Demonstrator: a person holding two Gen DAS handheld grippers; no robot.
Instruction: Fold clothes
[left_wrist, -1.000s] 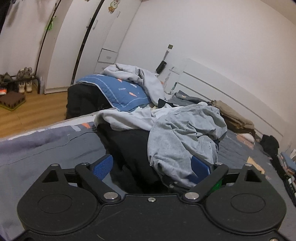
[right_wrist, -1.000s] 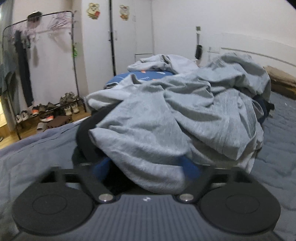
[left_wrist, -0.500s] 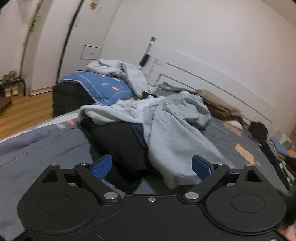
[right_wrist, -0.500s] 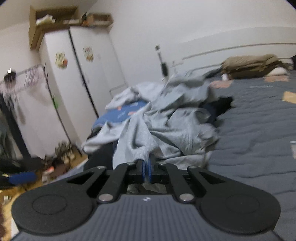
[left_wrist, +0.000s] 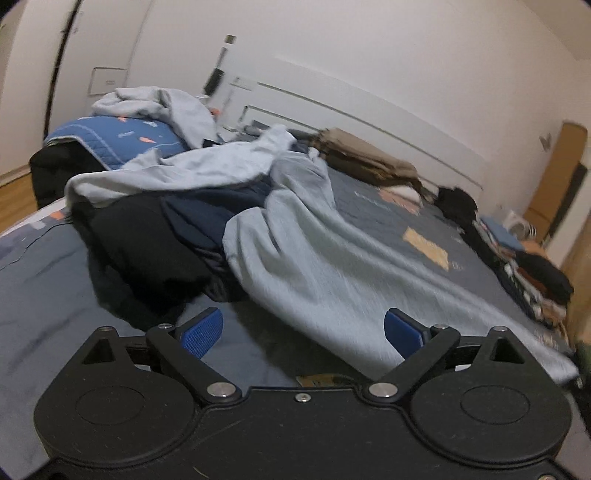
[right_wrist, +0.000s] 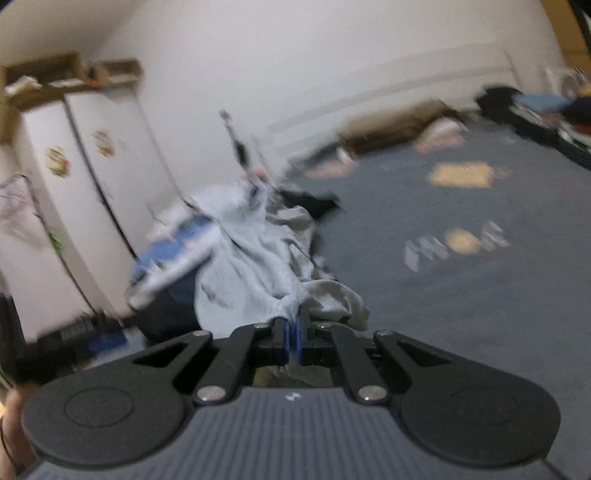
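A light grey garment (left_wrist: 325, 266) is stretched out from a heap of clothes across the grey-blue bed (left_wrist: 406, 206), running toward the lower right. My left gripper (left_wrist: 303, 328) is open just above the bed, with the garment's lower edge lying between and beyond its blue pads; nothing is pinched. In the blurred right wrist view my right gripper (right_wrist: 292, 332) is shut on a bunched edge of the same grey garment (right_wrist: 258, 269), which trails back to the heap. Dark navy and black clothes (left_wrist: 155, 240) lie under the grey garment.
A blue quilt (left_wrist: 114, 140) and a pale grey garment (left_wrist: 159, 107) top the heap's far side. Folded brown clothes (left_wrist: 365, 158) sit by the white headboard. Stacked clothes (left_wrist: 524, 266) line the bed's right edge. White wardrobes (right_wrist: 85, 206) stand to the left.
My right gripper shut on the grey garment's edge and pulled it away from the heap, stretching it across the bed. My left gripper stayed open and shifted to the right along the bed.
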